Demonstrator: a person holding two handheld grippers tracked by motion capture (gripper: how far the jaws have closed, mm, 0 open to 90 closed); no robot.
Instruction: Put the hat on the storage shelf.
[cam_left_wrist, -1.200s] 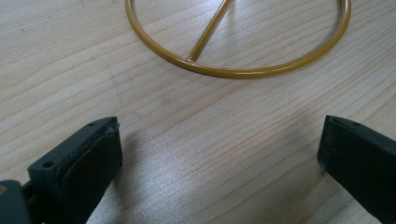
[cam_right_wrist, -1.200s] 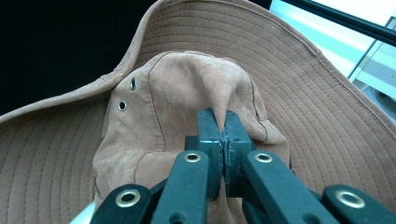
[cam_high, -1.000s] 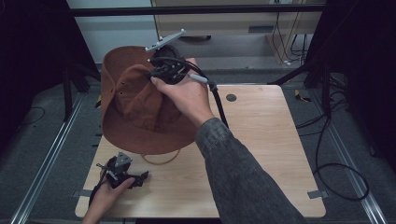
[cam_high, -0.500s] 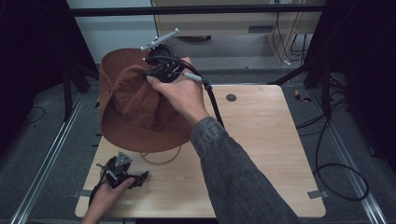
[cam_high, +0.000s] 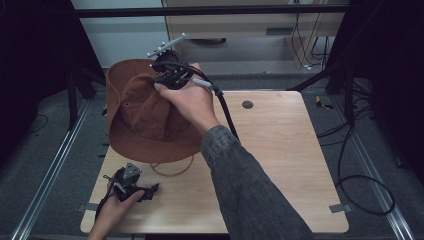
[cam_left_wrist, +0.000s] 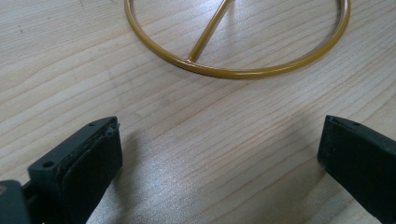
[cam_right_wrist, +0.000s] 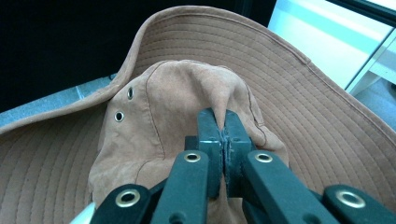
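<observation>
A brown brimmed hat (cam_high: 140, 120) hangs tilted above the table's far left corner, its crown (cam_right_wrist: 187, 93) pinched by my right gripper (cam_right_wrist: 223, 122), whose jaws are shut on the cloth. In the high view that gripper (cam_high: 167, 75) sits at the top of the hat, held by a hand with a grey sleeve. A gold wire ring stand (cam_left_wrist: 238, 60) lies flat on the wood, partly under the hat's brim (cam_high: 172, 167). My left gripper (cam_high: 131, 186) rests low near the table's front left, open, with bare wood between its pads (cam_left_wrist: 93, 158), just short of the ring.
The light wooden table (cam_high: 280, 155) has a dark round hole (cam_high: 247, 104) near its far edge. Metal rails run along both sides on the floor. Cables lie on the floor at the right. A cabinet stands behind the table.
My right gripper has lifted the hat a little higher and toward the far left. The left gripper has stayed in place.
</observation>
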